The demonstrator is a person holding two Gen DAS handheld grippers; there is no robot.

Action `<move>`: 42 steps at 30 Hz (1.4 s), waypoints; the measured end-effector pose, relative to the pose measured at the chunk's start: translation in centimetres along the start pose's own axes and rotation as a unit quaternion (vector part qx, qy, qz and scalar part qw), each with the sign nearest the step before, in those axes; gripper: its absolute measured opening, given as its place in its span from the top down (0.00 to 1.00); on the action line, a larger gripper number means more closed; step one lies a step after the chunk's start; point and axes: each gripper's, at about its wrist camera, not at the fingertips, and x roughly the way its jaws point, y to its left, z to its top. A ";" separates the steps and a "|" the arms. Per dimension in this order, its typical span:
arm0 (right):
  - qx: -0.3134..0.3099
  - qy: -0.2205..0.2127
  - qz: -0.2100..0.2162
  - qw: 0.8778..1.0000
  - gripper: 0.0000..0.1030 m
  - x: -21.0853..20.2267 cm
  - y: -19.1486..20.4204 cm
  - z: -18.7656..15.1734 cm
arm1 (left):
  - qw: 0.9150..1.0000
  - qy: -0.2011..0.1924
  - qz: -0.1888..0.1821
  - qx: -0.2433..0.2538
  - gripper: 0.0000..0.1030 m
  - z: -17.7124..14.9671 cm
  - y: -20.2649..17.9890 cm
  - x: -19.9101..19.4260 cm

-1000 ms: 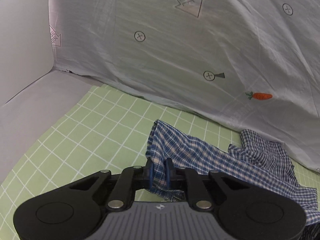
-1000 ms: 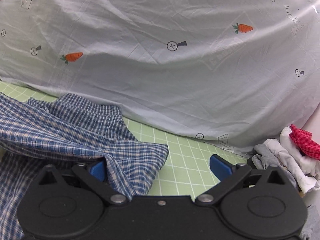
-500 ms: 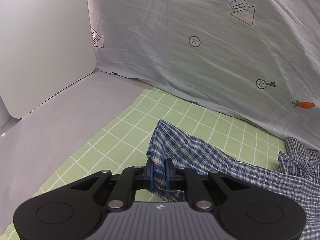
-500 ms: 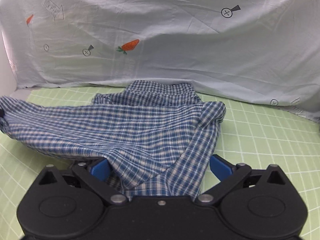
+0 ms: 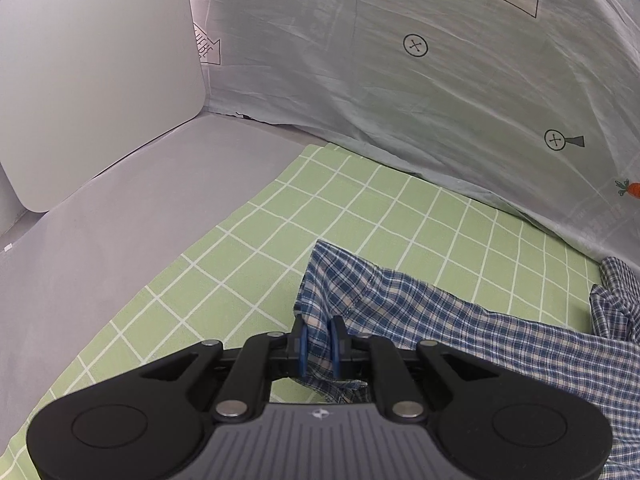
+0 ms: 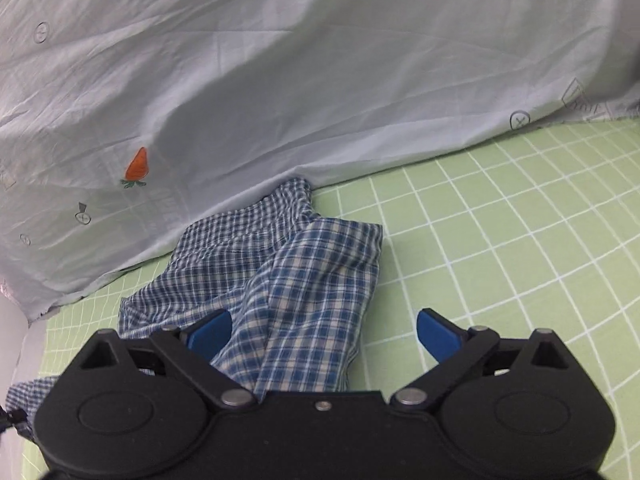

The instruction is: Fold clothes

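Backdrop sheet reads "HEBE" — left gripper pinches plaid shirt; right gripper spread.

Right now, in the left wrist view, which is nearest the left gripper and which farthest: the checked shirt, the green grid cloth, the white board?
1. Checked shirt: pinched in the left gripper.
2. Green grid cloth: underneath, spreading ahead.
3. White board: upright, far left.
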 end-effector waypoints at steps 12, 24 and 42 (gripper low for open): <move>-0.001 0.001 0.001 1.000 0.97 4.3 -0.3 3.4 | 1.000 0.014 -0.010 0.001 0.89 -0.7 -0.4 0.6; -0.065 -0.016 -0.094 0.993 0.12 1.5 -0.2 2.7 | 0.999 0.013 -0.043 0.011 0.89 -1.2 -1.7 0.0; -0.046 0.007 -0.116 0.992 0.01 -7.0 0.5 -5.4 | 0.949 0.059 -0.244 0.189 0.26 -10.1 -17.0 -7.8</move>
